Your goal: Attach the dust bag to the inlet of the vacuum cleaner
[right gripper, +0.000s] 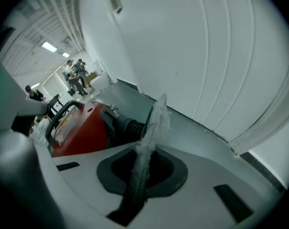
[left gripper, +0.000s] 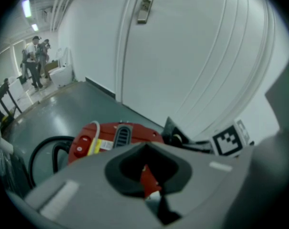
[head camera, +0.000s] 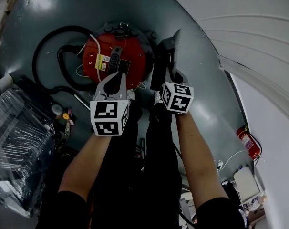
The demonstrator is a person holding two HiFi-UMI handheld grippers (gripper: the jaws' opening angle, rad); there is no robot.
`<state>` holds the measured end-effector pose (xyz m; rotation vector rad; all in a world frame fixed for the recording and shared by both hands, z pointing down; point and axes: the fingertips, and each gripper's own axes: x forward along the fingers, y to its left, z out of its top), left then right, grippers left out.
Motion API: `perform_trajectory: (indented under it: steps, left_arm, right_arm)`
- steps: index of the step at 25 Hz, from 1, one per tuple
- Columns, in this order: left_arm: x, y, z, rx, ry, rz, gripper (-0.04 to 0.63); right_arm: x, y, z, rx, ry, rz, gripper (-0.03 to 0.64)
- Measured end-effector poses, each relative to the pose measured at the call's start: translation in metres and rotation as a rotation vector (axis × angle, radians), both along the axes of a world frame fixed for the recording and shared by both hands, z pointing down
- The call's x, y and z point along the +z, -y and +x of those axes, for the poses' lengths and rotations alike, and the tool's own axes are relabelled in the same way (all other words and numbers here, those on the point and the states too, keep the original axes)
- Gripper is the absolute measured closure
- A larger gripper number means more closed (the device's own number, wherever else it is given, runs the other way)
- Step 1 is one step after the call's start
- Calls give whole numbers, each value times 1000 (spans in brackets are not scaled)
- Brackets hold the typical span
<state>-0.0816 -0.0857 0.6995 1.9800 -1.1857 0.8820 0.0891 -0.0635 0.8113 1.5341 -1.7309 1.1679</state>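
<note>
A round red vacuum cleaner (head camera: 115, 58) stands on the grey floor, its black hose (head camera: 49, 51) looped to the left. My left gripper (head camera: 117, 78) hovers over its near edge, shut with nothing held. In the left gripper view only the red body (left gripper: 116, 137) shows through the gap of the left gripper (left gripper: 148, 178). My right gripper (head camera: 169, 73) is shut on the grey dust bag (head camera: 170, 49), held just right of the vacuum. In the right gripper view the bag (right gripper: 151, 128) runs edge-on out of the right gripper (right gripper: 139, 178), beside the vacuum (right gripper: 80, 128) and its black ribbed inlet (right gripper: 128, 125).
A plastic-wrapped bundle (head camera: 15, 142) and small items lie at the left. A red fire extinguisher (head camera: 248, 142) stands by the white wall on the right. A white door (left gripper: 182, 56) rises behind the vacuum, and people (left gripper: 35, 61) stand far off.
</note>
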Motion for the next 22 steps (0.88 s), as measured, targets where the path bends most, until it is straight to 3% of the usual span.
perform_trajectory:
  steps: [2, 9, 13, 15, 18, 22]
  left_arm:
    - [2, -3, 4, 2, 4, -4, 595]
    - [8, -13, 10, 6, 33, -4, 595]
    - [9, 0, -13, -9, 108, 42, 594]
    - [17, 4, -23, 8, 142, 31, 470]
    - [38, 6, -34, 39, 181, -23, 370]
    - [66, 2, -42, 49, 223, -113, 351]
  right_arm:
    - [1, 0, -3, -27, -16, -6, 597]
    - [9, -5, 0, 161, 88, -78, 597]
    - [10, -5, 1, 211, 103, -94, 598]
    - [10, -5, 1, 205, 96, -91, 598]
    - [10, -5, 0, 191, 84, -88, 598]
    - [11, -5, -1, 181, 77, -88, 598]
